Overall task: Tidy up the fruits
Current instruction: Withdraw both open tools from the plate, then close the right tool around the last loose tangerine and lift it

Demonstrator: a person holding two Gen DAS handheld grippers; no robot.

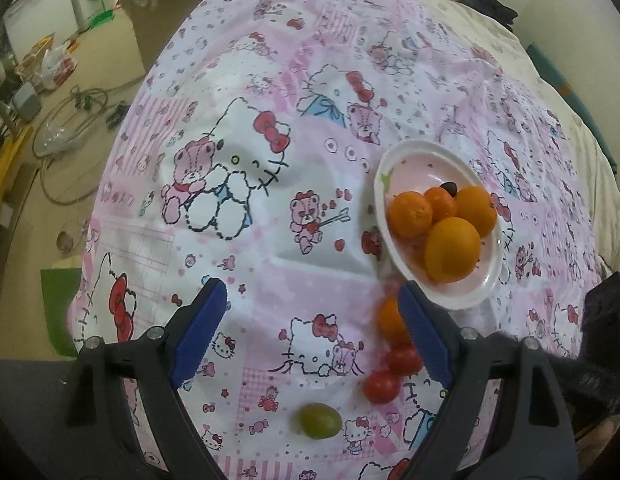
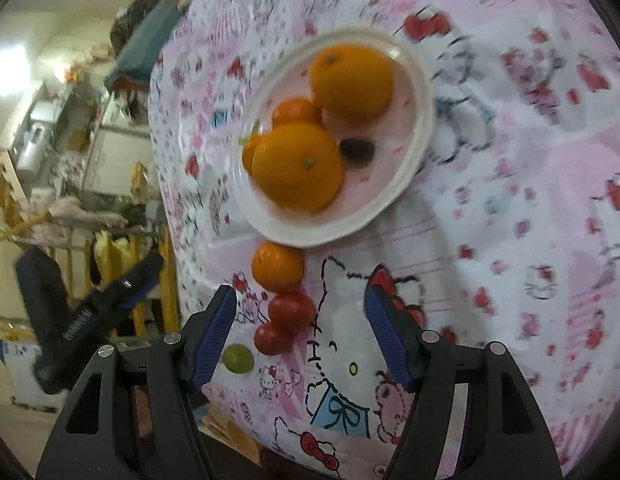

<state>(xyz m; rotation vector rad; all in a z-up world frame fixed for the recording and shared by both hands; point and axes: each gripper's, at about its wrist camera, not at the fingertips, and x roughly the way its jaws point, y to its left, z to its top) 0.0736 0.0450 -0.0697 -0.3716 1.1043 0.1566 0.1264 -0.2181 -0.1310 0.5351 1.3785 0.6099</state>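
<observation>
- Here, the white plate point(image 1: 394, 248) with its pale pink centre and gently scalloped rim lies on the bed's cloth point(image 1: 269, 80), a thin, wrinkled pink-and-white cartoon-cat print.
- In the plate I count 4 oranges point(image 1: 452, 250), round, smooth and glossy, packed touching one another, plus 1 small dark fruit point(image 1: 449, 188) just beside them on the bare pink centre; in my right wrist view that dark fruit point(image 2: 357, 148) looks oval and almost black.
- Outside the plate, a small orange point(image 2: 277, 267) sits right against the rim on the cloth.
- Next in line come 2 red tomatoes point(image 2: 290, 310), small, round and shiny, touching each other and the small orange.
- A single green grape point(image 1: 320, 421), oval and slightly translucent, lies just apart from the tomatoes.
- My left claw point(image 1: 312, 322) is spread wide and holds nothing; its blue ribbed pads point(image 1: 199, 336) flank bare cloth, with the right pad partly hiding the small orange in that view.
- My right claw point(image 2: 301, 334) is likewise wide and empty, hovering above the cloth with the tomatoes between its pads and the grape near the left one.
- Both claws have matte black plastic arms with silver screws.
</observation>
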